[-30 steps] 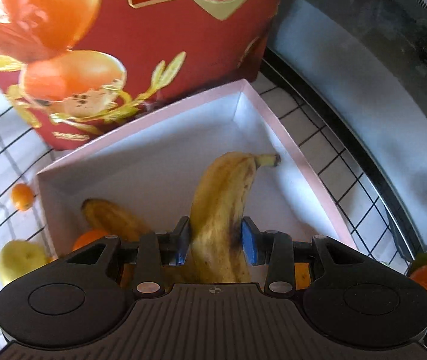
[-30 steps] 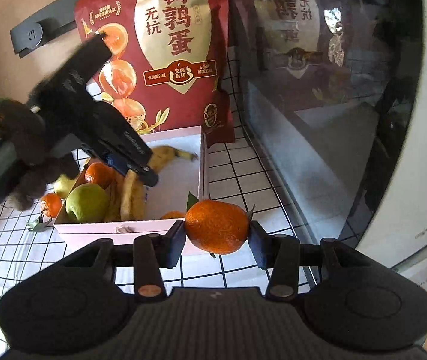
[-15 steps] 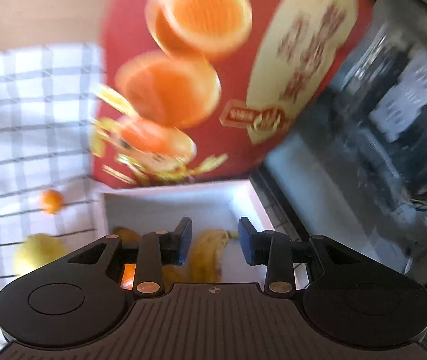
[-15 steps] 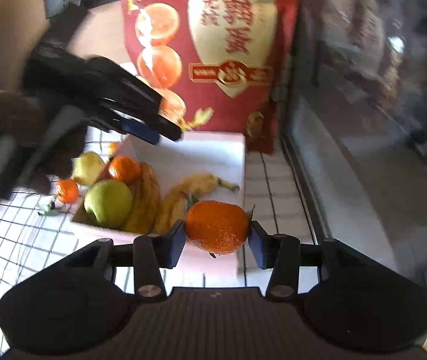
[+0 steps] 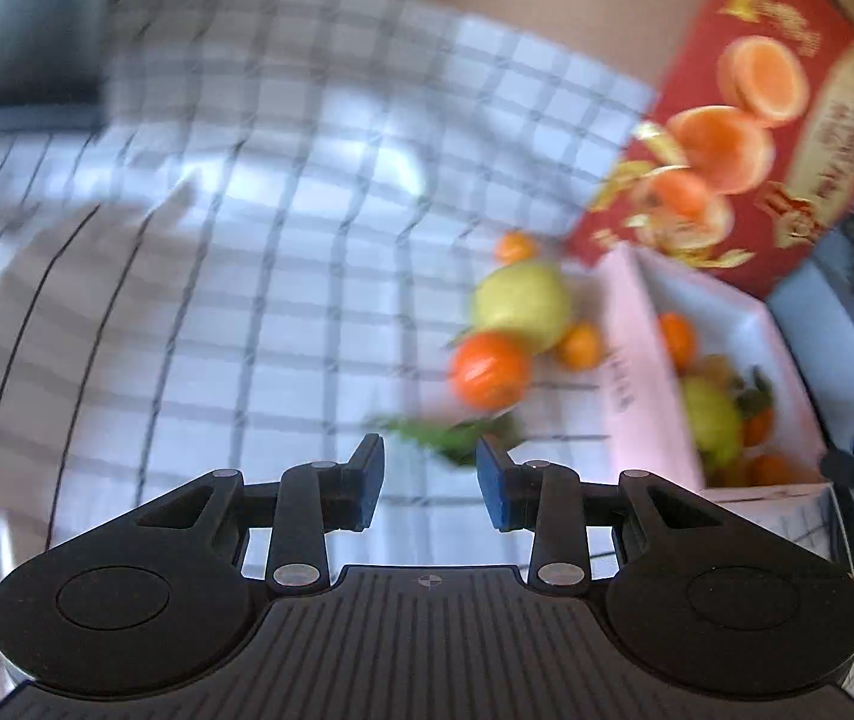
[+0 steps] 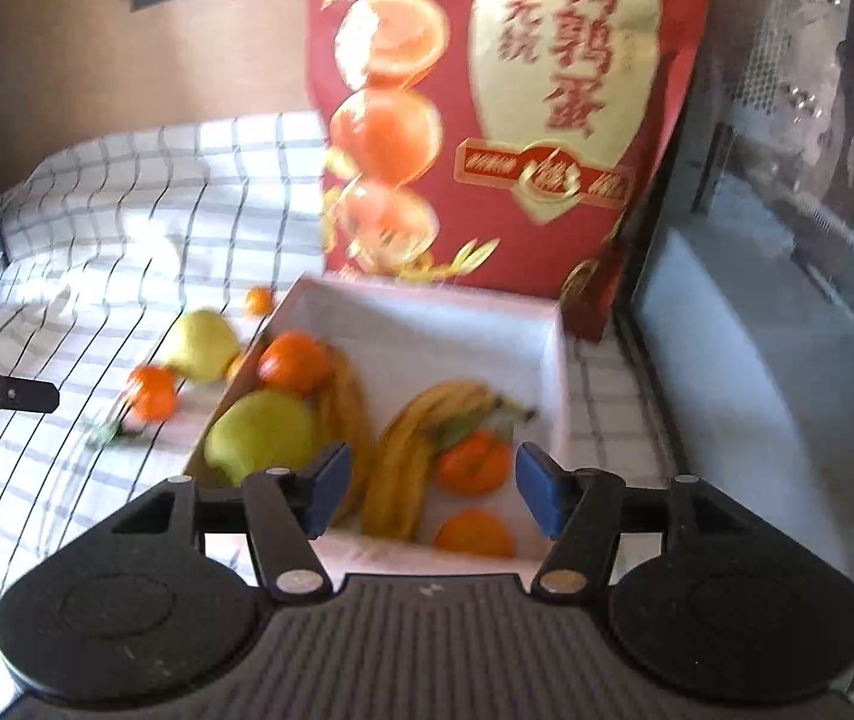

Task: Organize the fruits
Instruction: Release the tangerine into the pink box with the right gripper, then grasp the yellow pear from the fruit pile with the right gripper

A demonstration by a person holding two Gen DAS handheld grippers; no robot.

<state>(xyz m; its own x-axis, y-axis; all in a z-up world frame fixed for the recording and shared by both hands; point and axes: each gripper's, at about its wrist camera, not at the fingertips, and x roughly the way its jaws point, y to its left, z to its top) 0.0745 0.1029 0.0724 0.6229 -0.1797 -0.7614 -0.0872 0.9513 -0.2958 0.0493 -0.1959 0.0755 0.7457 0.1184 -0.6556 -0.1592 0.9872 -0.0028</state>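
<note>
Box (image 6: pixel 553 360) holds bananas, a pear and oranges; one orange (image 5: pixel 490 369) lies outside its left wall, ahead and slightly right of your left gripper (image 5: pixel 430 483), spread and empty. Your right gripper (image 6: pixel 430 489), likewise spread, hovers over the box.

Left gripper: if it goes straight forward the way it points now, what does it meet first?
Probably the green leaf on the checked cloth, just ahead of the open left gripper; the orange tangerine lies beyond. Blur makes depth uncertain.

Checked tablecloth (image 6: pixel 96 252) carries pink box (image 6: pixel 556 360); yellow pear (image 6: pixel 201 339), orange tangerine (image 6: pixel 152 393) beside it.
</note>
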